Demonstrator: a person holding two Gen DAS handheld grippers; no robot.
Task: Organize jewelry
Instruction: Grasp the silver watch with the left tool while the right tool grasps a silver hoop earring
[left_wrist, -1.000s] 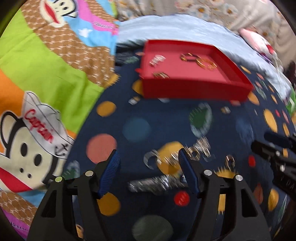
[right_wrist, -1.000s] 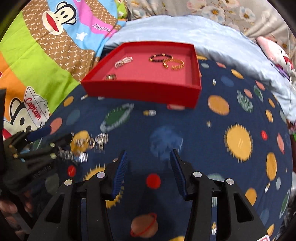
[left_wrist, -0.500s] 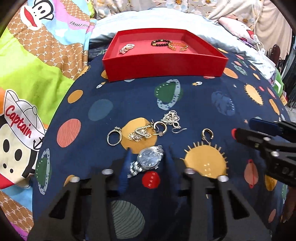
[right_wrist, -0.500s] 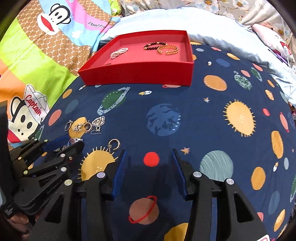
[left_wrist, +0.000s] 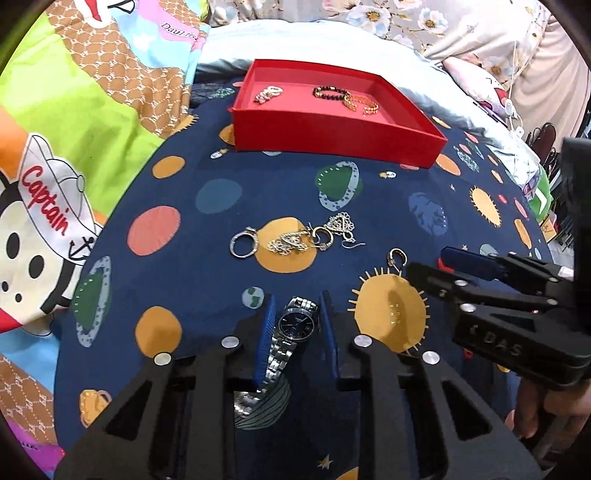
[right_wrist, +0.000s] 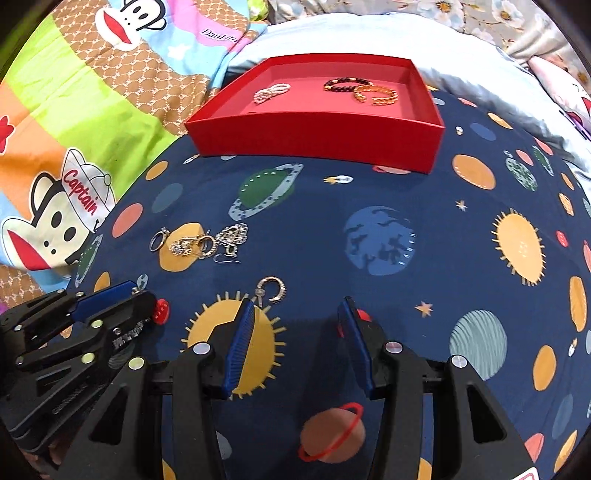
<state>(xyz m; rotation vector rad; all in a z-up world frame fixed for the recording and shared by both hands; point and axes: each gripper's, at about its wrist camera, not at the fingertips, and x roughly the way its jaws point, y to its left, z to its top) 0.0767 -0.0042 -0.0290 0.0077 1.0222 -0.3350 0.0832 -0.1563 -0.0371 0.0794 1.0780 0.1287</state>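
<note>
A silver watch (left_wrist: 294, 330) with a dark dial lies on the blue planet-print cloth between the fingers of my left gripper (left_wrist: 297, 303). The jaws are narrowed around it, and contact with the watch is unclear. A silver ring (left_wrist: 243, 244), filigree earrings (left_wrist: 291, 242) and a hoop earring (left_wrist: 396, 257) lie beyond it. The red tray (left_wrist: 332, 138) farther back holds a pearl piece (left_wrist: 267, 94), a dark bead bracelet (left_wrist: 330, 92) and a gold bracelet (left_wrist: 361, 104). My right gripper (right_wrist: 298, 306) is open and empty, just behind the hoop earring (right_wrist: 271, 288).
The cloth lies on a bed with a colourful monkey-print quilt (left_wrist: 62, 155) to the left and a pale blue pillow (right_wrist: 369, 35) behind the tray (right_wrist: 314, 136). Floral fabric and clutter lie at the far right edge.
My left gripper has dropped onto the watch and narrowed its jaws around it. My right gripper has come forward close to the hoop earring.
</note>
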